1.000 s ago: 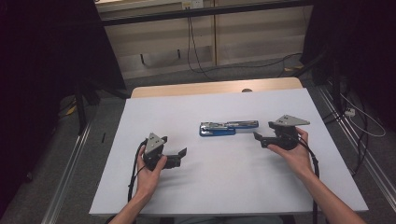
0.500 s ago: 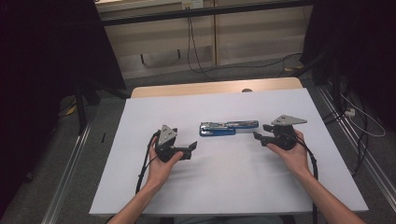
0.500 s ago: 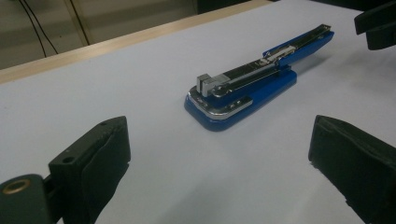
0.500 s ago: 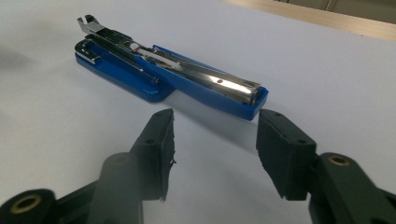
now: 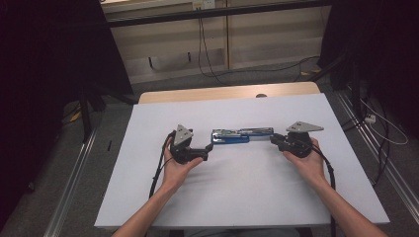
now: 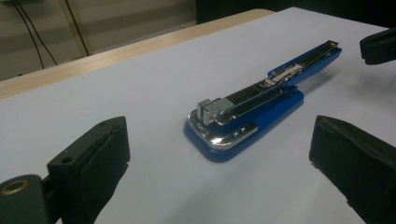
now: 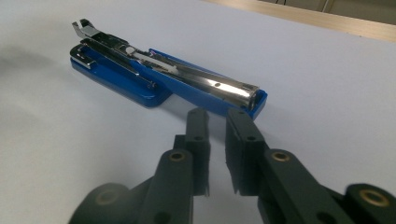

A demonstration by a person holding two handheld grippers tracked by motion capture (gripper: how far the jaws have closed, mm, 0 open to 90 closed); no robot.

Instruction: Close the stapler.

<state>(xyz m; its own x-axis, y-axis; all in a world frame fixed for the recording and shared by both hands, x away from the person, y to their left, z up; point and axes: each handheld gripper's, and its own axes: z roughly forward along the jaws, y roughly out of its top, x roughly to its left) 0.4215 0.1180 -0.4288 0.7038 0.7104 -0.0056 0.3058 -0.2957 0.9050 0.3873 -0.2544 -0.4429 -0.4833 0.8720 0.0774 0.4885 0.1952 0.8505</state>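
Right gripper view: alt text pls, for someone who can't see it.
A blue stapler lies opened out flat on a white table, its chrome magazine exposed. The right gripper points at the stapler's near end, its black jaws nearly closed with a narrow gap, nothing between them.

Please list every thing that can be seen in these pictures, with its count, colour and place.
stapler: one, blue with silver metal, opened out flat at the middle of the sheet
sheet: one, white, covering the table
table: one, light wood, its far edge bare beyond the sheet
cables: several, black, on the floor and wall behind the table
left gripper: one, black, jaws wide apart, aimed at the stapler's near end
right gripper: one, black, jaws have just been closing, nothing between them, by the stapler's other end
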